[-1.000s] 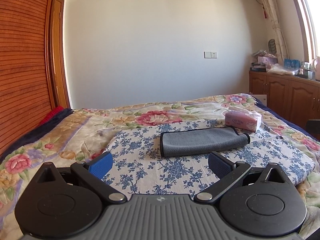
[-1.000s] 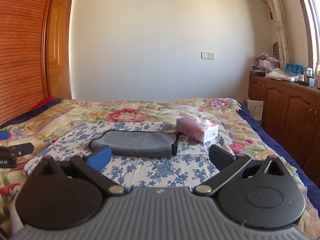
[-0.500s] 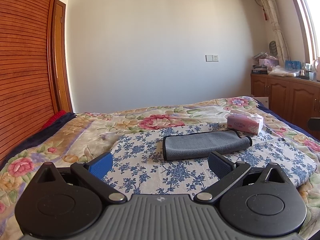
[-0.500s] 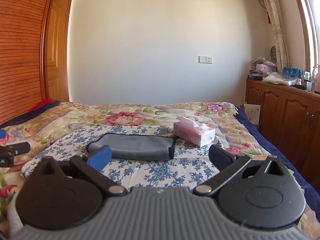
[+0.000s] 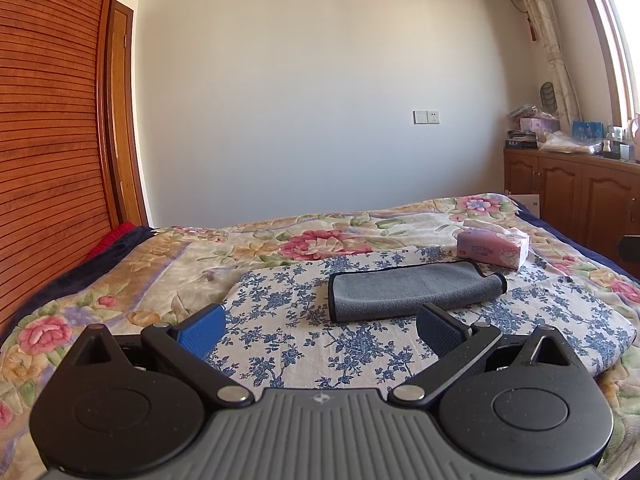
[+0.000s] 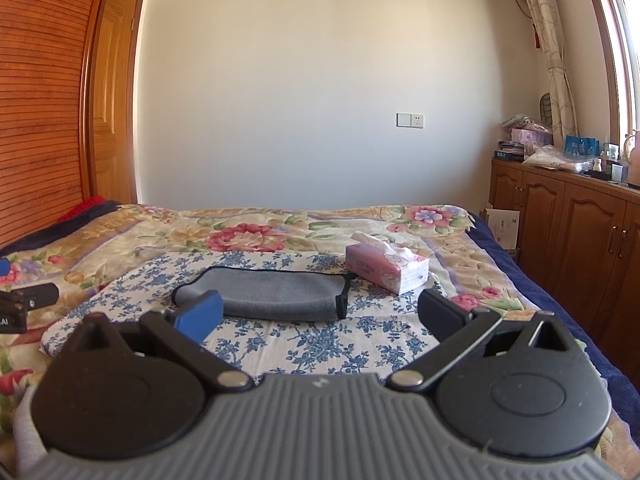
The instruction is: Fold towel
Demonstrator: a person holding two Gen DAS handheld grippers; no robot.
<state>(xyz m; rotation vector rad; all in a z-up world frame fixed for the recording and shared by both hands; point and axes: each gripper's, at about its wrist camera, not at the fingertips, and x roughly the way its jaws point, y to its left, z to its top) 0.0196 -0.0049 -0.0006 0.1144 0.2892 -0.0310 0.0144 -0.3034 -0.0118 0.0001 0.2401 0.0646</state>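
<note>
A grey towel with a dark hem (image 5: 412, 290) lies folded into a long strip on a blue-flowered white cloth (image 5: 280, 320) on the bed. It also shows in the right wrist view (image 6: 272, 294). My left gripper (image 5: 320, 330) is open and empty, held back from the towel's near edge. My right gripper (image 6: 318, 316) is open and empty, also short of the towel. The tip of the left gripper (image 6: 24, 300) shows at the left edge of the right wrist view.
A pink tissue box (image 5: 494, 248) stands just beyond the towel's right end and also shows in the right wrist view (image 6: 386, 268). A floral bedspread (image 5: 320, 236) covers the bed. Wooden cabinets (image 6: 568, 232) line the right wall; a slatted wooden wardrobe (image 5: 48, 160) stands at left.
Both grippers have tilted upward and drawn slightly back, so the towel and bed sit lower in both views. The towel has not moved. Both grippers stay open.
</note>
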